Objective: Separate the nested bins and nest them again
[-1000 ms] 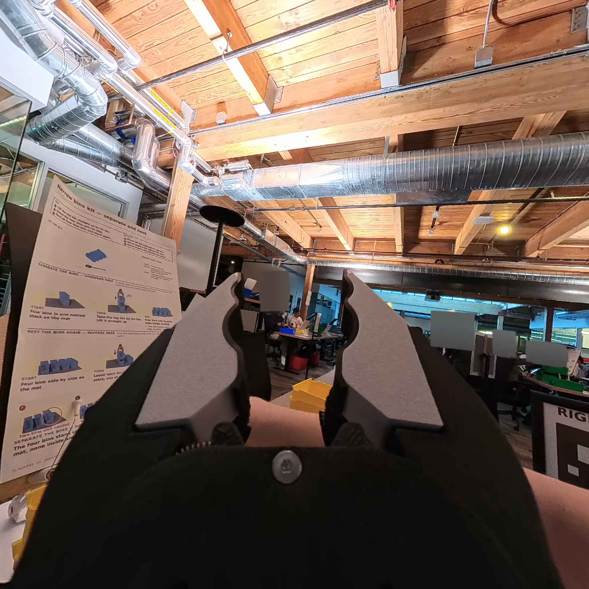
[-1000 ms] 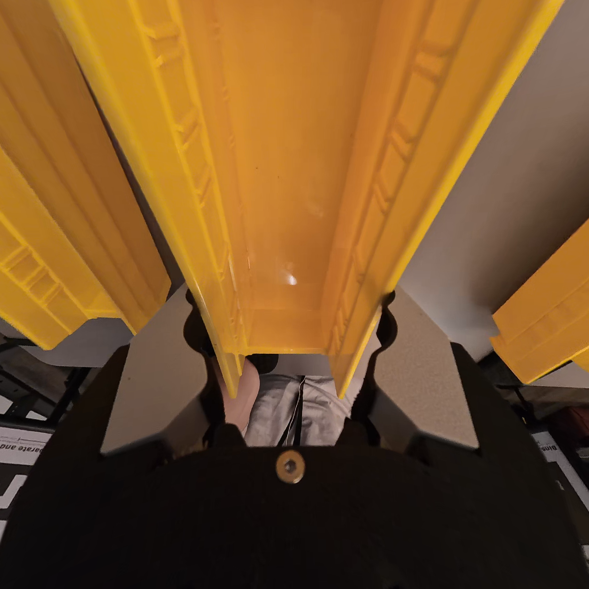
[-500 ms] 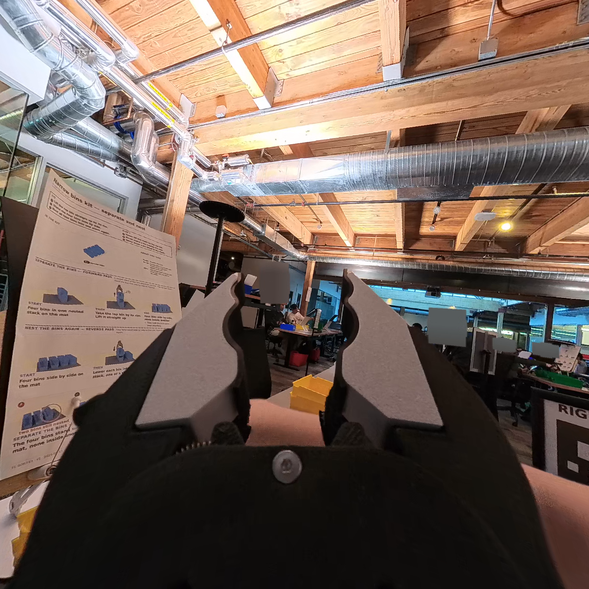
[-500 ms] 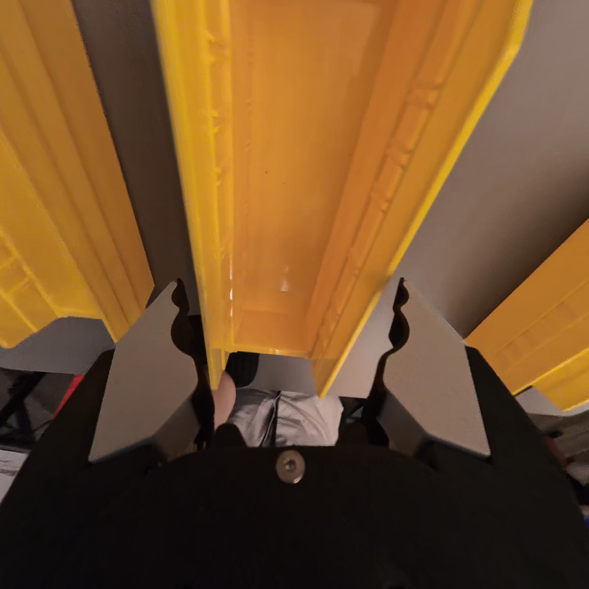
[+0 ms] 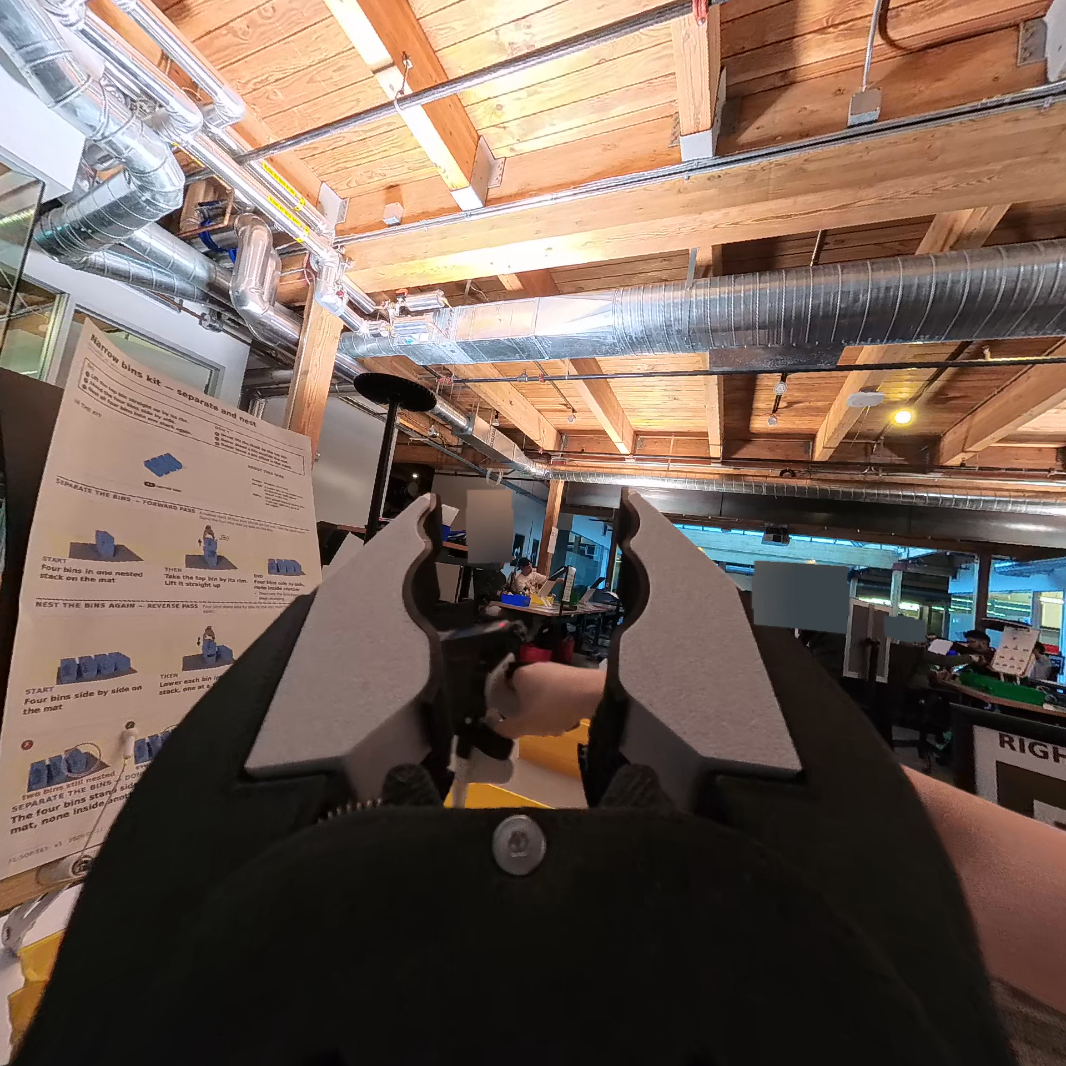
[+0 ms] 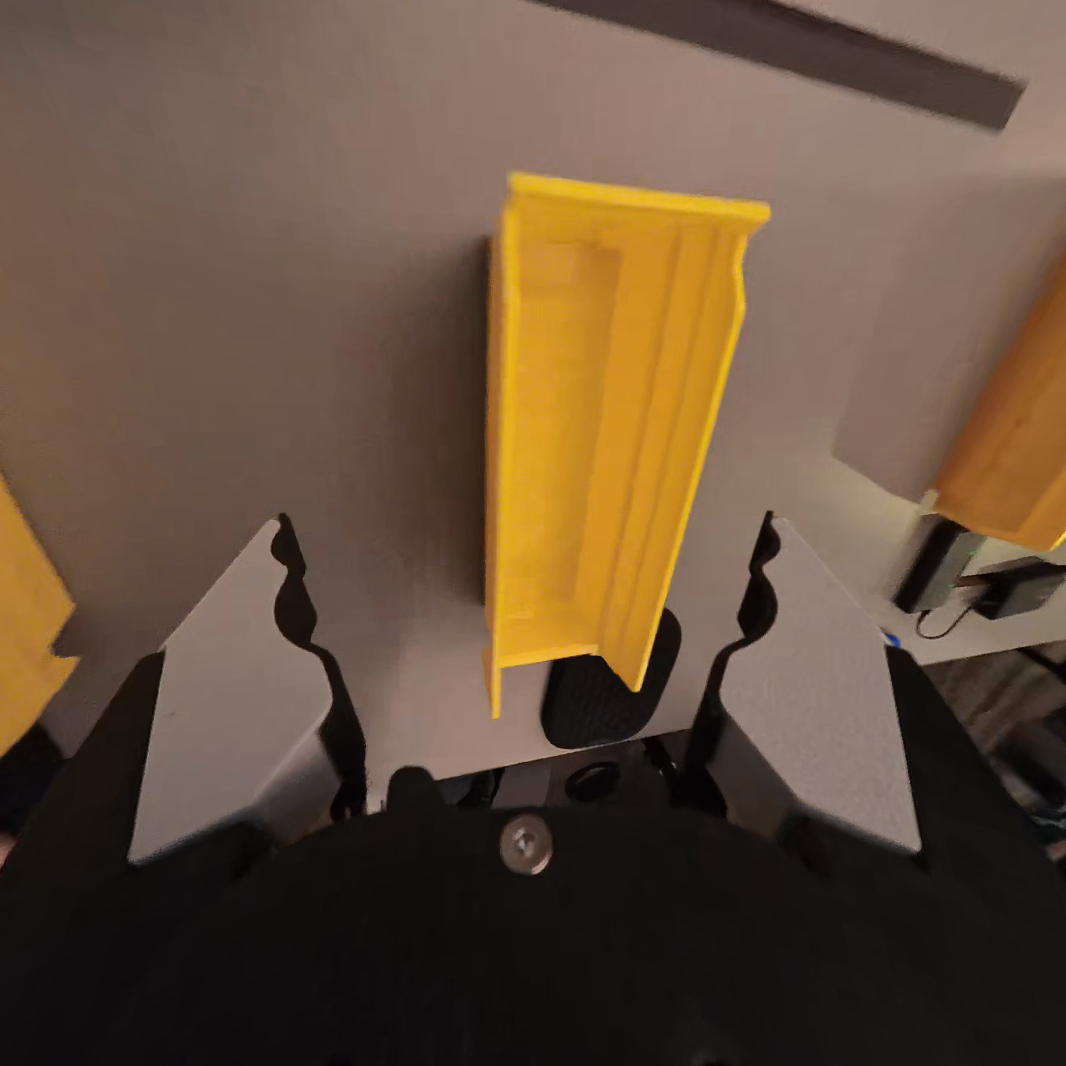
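Yellow bin (image 6: 600, 415) lies at centre frame on the grey bench (image 6: 259, 259), between my right hand-held gripper's (image 6: 525, 522) wide-spread fingers, neither touching it. More yellow bins sit at the left edge (image 6: 23, 623) and right edge (image 6: 1015, 427). My left hand-held gripper (image 5: 526, 505) points toward the ceiling, parted and bare.

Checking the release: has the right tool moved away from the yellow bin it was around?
Yes. The right tool has backed away, jaws wide; the yellow bin on the grey mat looks smaller.
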The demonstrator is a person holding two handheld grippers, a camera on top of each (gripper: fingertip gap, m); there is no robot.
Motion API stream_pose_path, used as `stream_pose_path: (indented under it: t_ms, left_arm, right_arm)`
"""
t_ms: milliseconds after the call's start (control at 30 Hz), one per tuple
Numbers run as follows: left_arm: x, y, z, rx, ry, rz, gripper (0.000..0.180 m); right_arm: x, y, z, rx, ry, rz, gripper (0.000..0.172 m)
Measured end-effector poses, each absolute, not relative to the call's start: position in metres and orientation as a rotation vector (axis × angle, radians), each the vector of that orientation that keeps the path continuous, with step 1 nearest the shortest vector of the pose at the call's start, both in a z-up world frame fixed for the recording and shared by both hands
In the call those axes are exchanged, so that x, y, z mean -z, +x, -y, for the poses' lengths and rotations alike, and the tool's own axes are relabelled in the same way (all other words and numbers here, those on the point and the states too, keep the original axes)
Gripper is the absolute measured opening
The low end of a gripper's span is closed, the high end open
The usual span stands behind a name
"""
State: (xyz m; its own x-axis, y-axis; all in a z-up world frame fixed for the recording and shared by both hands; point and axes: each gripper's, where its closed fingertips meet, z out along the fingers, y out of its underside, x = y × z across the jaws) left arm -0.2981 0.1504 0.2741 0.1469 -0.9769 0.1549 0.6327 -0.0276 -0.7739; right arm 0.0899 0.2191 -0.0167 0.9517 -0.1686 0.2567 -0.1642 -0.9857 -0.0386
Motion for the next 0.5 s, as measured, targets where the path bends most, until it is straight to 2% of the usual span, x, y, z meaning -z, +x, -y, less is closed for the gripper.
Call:
stream_pose_path:
  t_ms: [267, 500]
  left_arm:
    - [-0.274, -0.3, -0.152, 1.393, -0.845, -0.508, 0.059]
    - [-0.274, -0.294, -0.15, 1.381, -0.857, -0.527, 0.058]
  right_arm:
    - [0.087, 0.139, -0.165, 0.129, -3.113, -0.471, 0.151]
    - [0.118, 0.123, -0.155, -0.008, -3.193, -0.49, 0.151]
